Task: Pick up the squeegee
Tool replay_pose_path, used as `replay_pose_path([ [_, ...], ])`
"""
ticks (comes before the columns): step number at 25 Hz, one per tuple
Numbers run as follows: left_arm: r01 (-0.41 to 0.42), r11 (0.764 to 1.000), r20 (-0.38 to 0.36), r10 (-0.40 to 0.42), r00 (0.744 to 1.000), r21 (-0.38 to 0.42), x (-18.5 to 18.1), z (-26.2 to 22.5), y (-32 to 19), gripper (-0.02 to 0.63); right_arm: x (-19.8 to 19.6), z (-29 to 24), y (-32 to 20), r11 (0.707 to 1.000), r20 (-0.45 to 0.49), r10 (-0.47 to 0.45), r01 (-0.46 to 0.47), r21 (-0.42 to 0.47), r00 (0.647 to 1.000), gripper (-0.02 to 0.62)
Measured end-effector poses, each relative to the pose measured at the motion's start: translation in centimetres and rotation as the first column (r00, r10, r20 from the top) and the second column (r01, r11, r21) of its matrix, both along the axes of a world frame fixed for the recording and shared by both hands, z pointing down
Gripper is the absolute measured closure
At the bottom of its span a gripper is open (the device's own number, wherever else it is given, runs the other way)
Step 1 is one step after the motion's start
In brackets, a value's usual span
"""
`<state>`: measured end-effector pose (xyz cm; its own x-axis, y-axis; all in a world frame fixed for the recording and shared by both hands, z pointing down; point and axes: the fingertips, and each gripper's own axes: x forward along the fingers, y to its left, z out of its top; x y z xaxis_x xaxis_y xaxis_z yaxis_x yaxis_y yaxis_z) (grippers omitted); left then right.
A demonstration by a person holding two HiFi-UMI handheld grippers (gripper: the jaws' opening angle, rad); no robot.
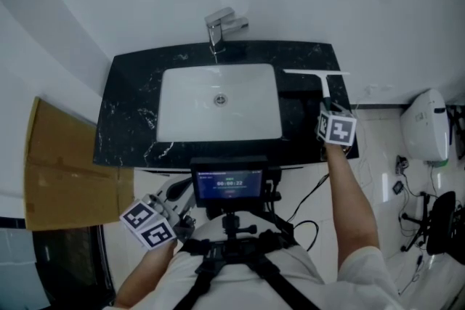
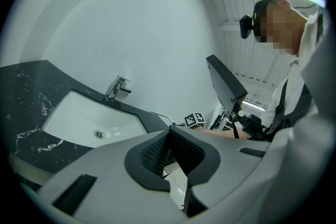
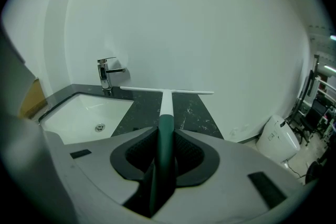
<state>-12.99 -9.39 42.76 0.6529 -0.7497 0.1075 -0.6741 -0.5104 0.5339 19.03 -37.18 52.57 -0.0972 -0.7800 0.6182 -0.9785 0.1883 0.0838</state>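
Note:
The squeegee point(image 1: 317, 73) has a thin white blade and a white neck that turns into a dark green handle point(image 3: 166, 128). It lies over the right end of the black marble counter point(image 1: 131, 105), blade toward the wall. My right gripper point(image 1: 328, 111) is shut on the green handle, which runs straight out between the pads point(image 3: 185, 150). Whether the blade touches the counter I cannot tell. My left gripper point(image 1: 176, 205) hangs low at the left, in front of the counter, well away from the squeegee. Its pads point(image 2: 184, 148) meet with nothing between them.
A white basin point(image 1: 218, 102) is sunk in the middle of the counter, with a chrome faucet point(image 1: 218, 27) behind it. Cardboard point(image 1: 62, 170) leans at the left. A white appliance point(image 1: 425, 125) and a chair point(image 1: 443, 221) stand on the floor at the right. A small screen point(image 1: 229, 185) sits on the chest rig.

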Motion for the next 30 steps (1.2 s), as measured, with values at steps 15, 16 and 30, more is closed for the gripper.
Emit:
replay_pose_path([
  [15,-0.060,0.998,-0.015,0.060,0.998,0.008,1.5,-0.1,-0.6,0.609,0.0,-4.0,2.6,0.999,0.019,-0.027,0.027,0.030,0.999,0.511],
  [16,-0.065,0.998,-0.015,0.065,0.998,0.009,1.6,-0.1,-0.6,0.609,0.0,-4.2,2.8,0.999,0.019,-0.028,0.027,0.032,0.999,0.511],
  [30,-0.079,0.997,-0.025,0.079,0.997,0.012,1.2,-0.2,-1.0,0.609,-1.2,-7.0,4.5,0.996,0.032,-0.057,0.055,0.063,0.998,0.511],
])
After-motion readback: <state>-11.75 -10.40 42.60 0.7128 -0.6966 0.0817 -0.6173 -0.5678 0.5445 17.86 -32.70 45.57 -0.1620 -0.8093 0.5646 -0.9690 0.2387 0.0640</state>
